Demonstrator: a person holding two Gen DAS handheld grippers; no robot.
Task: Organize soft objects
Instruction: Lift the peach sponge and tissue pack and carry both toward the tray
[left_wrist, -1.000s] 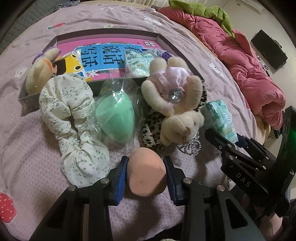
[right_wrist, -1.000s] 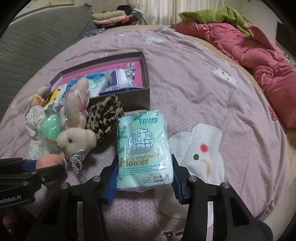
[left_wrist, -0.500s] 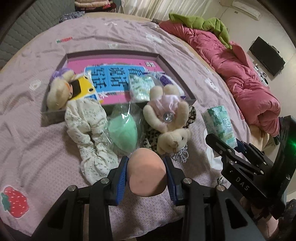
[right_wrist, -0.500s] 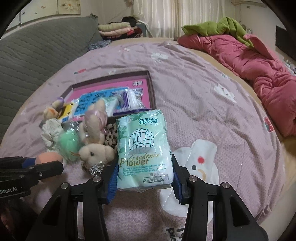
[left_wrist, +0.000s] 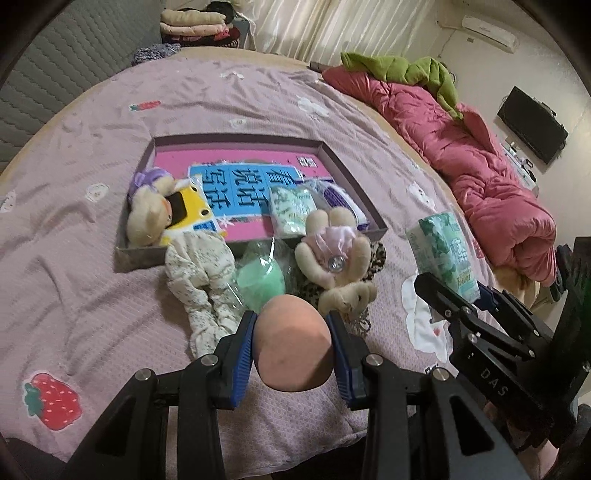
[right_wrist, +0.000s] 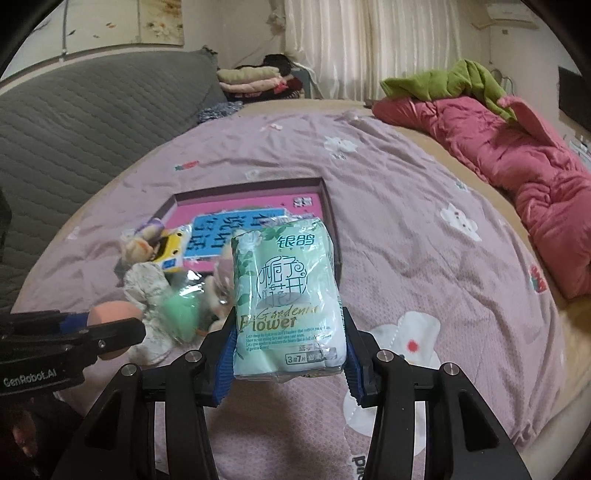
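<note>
Left tool (left_wrist: 291, 354) gripping sponge (left_wrist: 291, 341), lilac bedsheet (left_wrist: 92, 295), pink quilt (left_wrist: 491, 177), curtains (right_wrist: 369, 48)

Both claws now sit higher above the bed (left_wrist: 92, 295) than a second ago. The left claw (left_wrist: 291, 350) carries the peach sponge (left_wrist: 291, 339) up off the sheet, and the right claw (right_wrist: 288, 354) lifts the tissue pack (right_wrist: 286, 295) clear of it. The toy pile (left_wrist: 332, 258) and shallow box (left_wrist: 236, 138) look smaller and farther below.

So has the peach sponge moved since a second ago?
Yes. The sponge, clamped in the left gripper, has risen off the bedsheet beside the box.
</note>
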